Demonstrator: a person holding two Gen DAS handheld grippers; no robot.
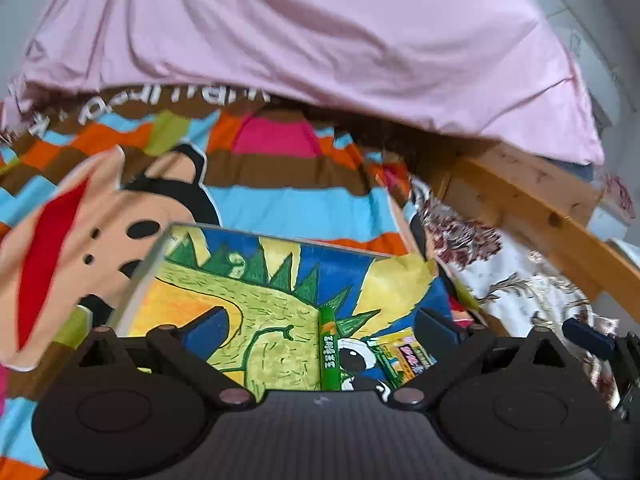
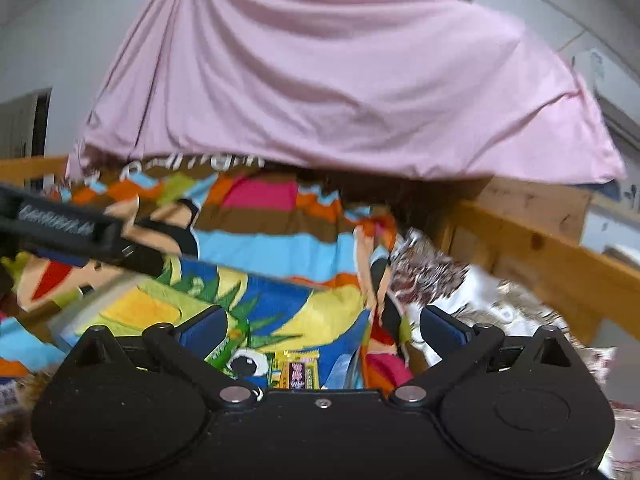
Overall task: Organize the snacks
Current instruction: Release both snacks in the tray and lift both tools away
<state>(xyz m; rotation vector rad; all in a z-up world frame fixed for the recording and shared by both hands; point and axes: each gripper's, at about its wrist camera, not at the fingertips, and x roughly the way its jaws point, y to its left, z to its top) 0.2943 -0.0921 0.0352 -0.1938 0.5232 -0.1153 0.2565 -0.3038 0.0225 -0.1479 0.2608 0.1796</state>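
Observation:
A flat box with a green dinosaur drawing on blue and yellow (image 1: 280,304) lies on the striped cartoon blanket (image 1: 288,208), right under my left gripper (image 1: 320,328). The left jaws stand wide open above the box, empty. In the right wrist view the same box (image 2: 276,308) lies below my right gripper (image 2: 320,328), whose jaws are also wide open and empty. The left gripper's body (image 2: 72,232) shows at the left of the right wrist view, over the box's far left corner.
A pink sheet (image 1: 320,40) hangs over the back. A wooden bed rail (image 1: 532,208) runs along the right. A white floral cloth (image 1: 500,272) lies between the blanket and the rail. Grey walls stand behind.

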